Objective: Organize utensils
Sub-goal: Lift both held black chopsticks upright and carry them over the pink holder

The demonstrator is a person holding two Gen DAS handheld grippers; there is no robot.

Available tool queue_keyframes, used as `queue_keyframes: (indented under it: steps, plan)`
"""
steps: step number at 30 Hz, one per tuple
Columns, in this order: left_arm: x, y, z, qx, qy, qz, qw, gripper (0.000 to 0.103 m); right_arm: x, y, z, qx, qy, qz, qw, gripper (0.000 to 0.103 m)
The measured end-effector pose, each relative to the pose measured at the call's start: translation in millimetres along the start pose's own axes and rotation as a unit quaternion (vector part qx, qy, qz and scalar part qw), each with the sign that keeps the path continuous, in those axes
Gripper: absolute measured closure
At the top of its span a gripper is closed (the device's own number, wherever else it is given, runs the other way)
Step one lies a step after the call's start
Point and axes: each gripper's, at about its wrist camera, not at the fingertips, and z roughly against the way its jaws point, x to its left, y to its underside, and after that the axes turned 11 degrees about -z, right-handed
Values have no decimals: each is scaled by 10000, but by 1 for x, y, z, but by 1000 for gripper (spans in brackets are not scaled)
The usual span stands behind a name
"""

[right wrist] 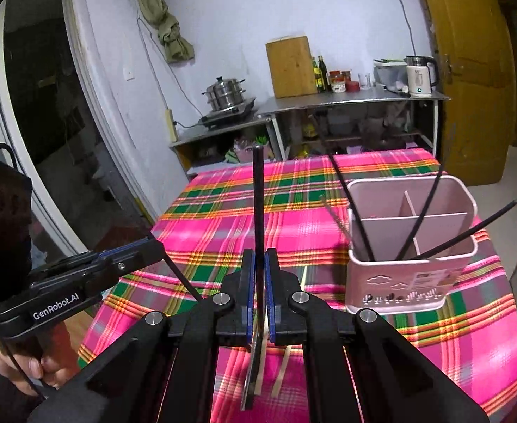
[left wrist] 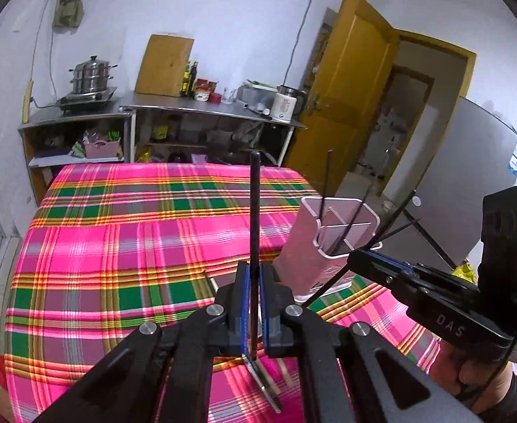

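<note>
Holding one dark-handled utensil in each pair of tongs, we are working above the plaid-covered counter (left wrist: 117,232). The left tongs (left wrist: 254,303) are clamped on a black-handled utensil (left wrist: 254,211), its handle standing straight up the left wrist view and its metal end hanging below the pads toward the cloth. The right tongs (right wrist: 259,292) are clamped likewise on a second black-handled utensil (right wrist: 258,204), long axis running up and away from the pads, a flat metal end showing beneath; we cannot tell whether either piece is a knife or a spatula. The pink divided holder (right wrist: 413,246) is standing upright on the counter, ahead and to the right of the right tongs, and ahead and to the right of the left tongs as well (left wrist: 328,239), with the right tongs lying between the left ones and it. We are judging the right hand the nearer one. Several black chopsticks (right wrist: 424,218) are already leaning in its compartments, tips fanning outward. A pair of pale wooden sticks (right wrist: 283,370) is lying on the cloth under the right tongs. For a drop into the holder, each handle's axis would need tipping toward vertical over an open compartment.
</note>
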Motion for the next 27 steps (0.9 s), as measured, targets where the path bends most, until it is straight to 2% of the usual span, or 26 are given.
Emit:
queue_keyframes:
  steps: [17,27]
  plan:
    - [-47,-19,-26,172,621,-166,9978,98,-34,-5,44,-310,391,-291,9983,98]
    - [-71,-74,-27,-237,798,-351,9959,98,-52,-45,73,-826,548,-379,9943,97]
